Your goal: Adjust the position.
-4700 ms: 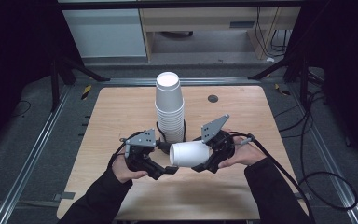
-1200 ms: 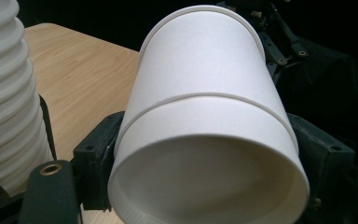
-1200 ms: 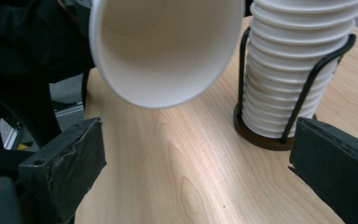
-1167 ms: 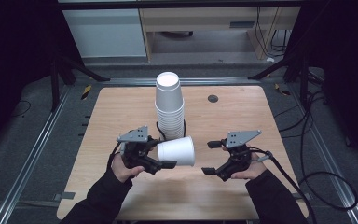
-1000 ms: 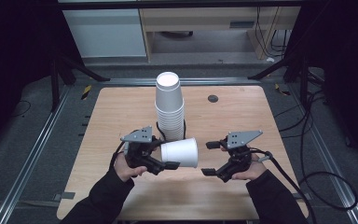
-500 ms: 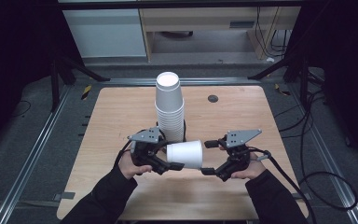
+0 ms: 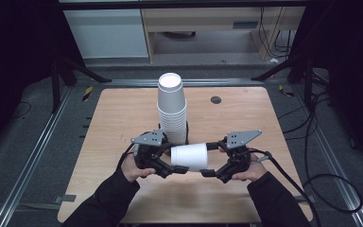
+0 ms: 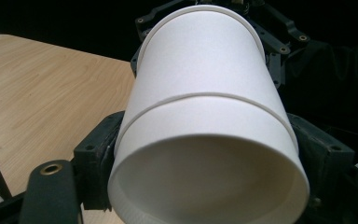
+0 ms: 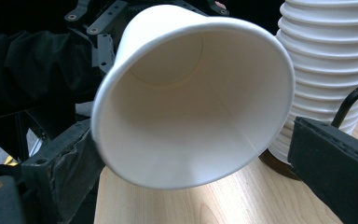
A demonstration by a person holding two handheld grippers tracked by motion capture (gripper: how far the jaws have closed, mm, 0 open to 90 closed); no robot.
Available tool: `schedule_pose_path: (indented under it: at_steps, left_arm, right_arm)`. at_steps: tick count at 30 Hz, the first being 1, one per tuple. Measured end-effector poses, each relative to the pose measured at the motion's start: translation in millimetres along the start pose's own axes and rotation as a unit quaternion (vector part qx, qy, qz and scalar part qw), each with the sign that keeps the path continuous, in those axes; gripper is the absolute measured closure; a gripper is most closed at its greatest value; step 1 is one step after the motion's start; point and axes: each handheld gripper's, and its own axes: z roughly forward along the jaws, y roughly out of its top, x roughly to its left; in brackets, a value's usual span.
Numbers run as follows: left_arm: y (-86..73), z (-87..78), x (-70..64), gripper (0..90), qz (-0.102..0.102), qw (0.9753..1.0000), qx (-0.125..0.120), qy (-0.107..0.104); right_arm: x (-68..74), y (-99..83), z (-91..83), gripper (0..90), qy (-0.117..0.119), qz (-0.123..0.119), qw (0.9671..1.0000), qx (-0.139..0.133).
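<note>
A: Where's the cup sitting right now?

B: The white paper cup (image 7: 189, 156) lies on its side in the air above the wooden table (image 7: 123, 118), between the two grippers, just in front of the tall stack of cups (image 7: 171, 111); its wider open end points towards the right gripper (image 7: 207, 159), its narrower closed end towards the left one.

A: And who has hold of it?

B: The left gripper (image 7: 177, 159) — its jaws are closed in on the cup's sides; in the left gripper view the cup (image 8: 205, 126) fills the space between the two black jaws, pressed against both, and there seem to be two cups nested, with a second rim line partway up the wall.

A: The right gripper, then?

B: Its jaws stand wide, one on either side of the cup's mouth; in the right gripper view the cup (image 9: 193, 93) faces the camera open-ended, one jaw close by its rim, the other well clear of it — not gripping.

A: Anything else on the table?

B: A small dark disc (image 7: 215, 100) lies beyond the stack, well apart from both hands.
</note>
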Motion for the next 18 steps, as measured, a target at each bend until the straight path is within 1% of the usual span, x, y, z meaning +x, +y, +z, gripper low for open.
schedule_pose_path:
  at_steps: [5, 7, 10, 12, 14, 18]
  left_arm:
    - [0.5, 0.7, -1.4, 21.5, -0.002, 1.0000, -0.005, -0.003]
    - [0.4, 1.1, -1.5, 21.5, -0.001, 1.0000, -0.005, -0.005]
    - [0.6, 1.7, -1.6, 21.5, 0.000, 1.0000, -0.006, -0.006]
    - [0.6, 2.1, -1.7, 21.5, 0.000, 1.0000, -0.005, -0.007]
    - [0.1, 4.0, -2.4, 21.5, -0.001, 0.9999, -0.003, -0.010]
    - [-0.5, 4.8, -2.2, 21.5, -0.002, 0.9999, -0.003, -0.011]
  right_arm:
    - [-1.1, -0.6, 2.4, 3.9, 0.006, 0.005, 1.0000, -0.003]
    - [-1.5, -0.4, 4.1, 3.8, 0.014, 0.006, 0.9999, -0.006]
    - [-1.9, 0.1, 7.8, 4.4, 0.022, 0.008, 0.9997, -0.003]
    - [-1.7, 0.0, 8.9, 4.4, 0.022, 0.008, 0.9997, -0.002]
    - [-2.1, -0.9, 11.1, 4.7, 0.031, 0.009, 0.9995, 0.000]
    - [-2.5, -1.5, 12.2, 5.2, 0.036, 0.010, 0.9993, 0.000]
